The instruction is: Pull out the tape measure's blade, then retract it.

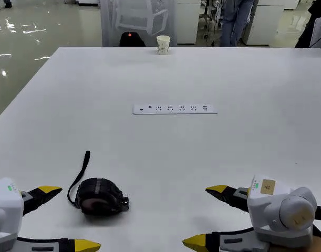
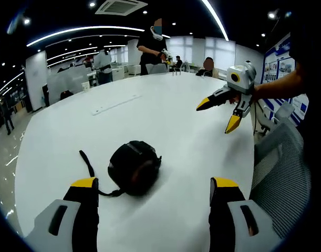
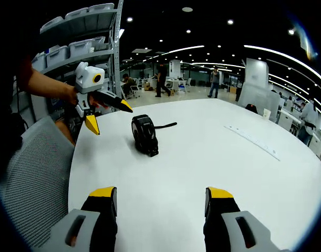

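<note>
Presently I had both grippers wide open, gripping nothing; the tape measure (image 1: 100,196) lay on the table (image 1: 176,152) just ahead of the left gripper (image 1: 76,217), untouched, wrist strap (image 1: 80,173) trailing away; from the right gripper (image 1: 198,215) it lay farther ahead, slightly left.

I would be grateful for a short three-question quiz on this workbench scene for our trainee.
1. True or false: the left hand-held gripper grips the tape measure.
2. What stands at the table's far edge? A) paper cup B) bottle C) stapler
3. Fill in: the right hand-held gripper's jaws are ____.
Key: 1 false; 2 A; 3 open.
</note>
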